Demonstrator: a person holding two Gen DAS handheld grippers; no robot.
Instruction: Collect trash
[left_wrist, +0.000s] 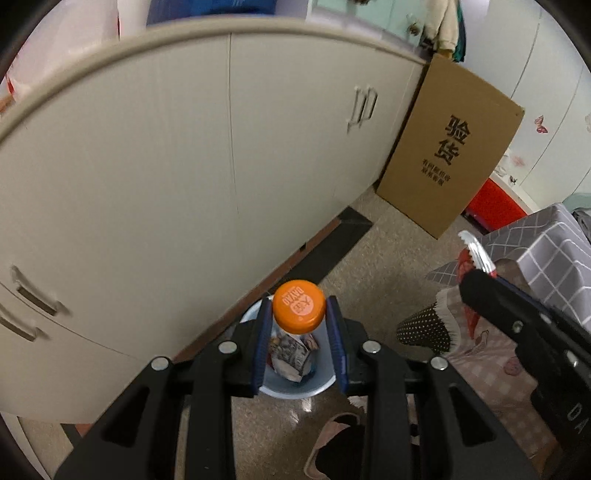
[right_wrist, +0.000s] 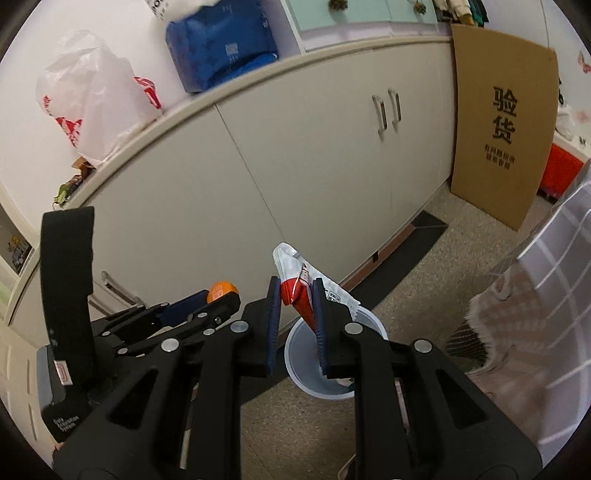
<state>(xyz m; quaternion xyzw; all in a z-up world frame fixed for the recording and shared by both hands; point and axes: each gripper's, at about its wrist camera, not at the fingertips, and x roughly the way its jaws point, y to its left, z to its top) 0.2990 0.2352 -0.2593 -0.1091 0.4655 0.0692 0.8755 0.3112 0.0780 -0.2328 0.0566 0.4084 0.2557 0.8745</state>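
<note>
My left claw (left_wrist: 298, 314) is clamped on an orange-capped bottle (left_wrist: 298, 311), held right over the pale blue trash bin (left_wrist: 295, 387) on the floor for dropping. My right claw (right_wrist: 297, 308) pinches a red-and-white wrapper (right_wrist: 295, 286) above the same bin.

Bin (left_wrist: 295, 389) on floor before cabinet (left_wrist: 147, 184)

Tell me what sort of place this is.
Probably a room in a home, perhaps a bedroom or storage corner. A long beige cabinet runs along the wall, a flat cardboard box leans against it, and a small waste bin stands on the speckled floor.
</note>
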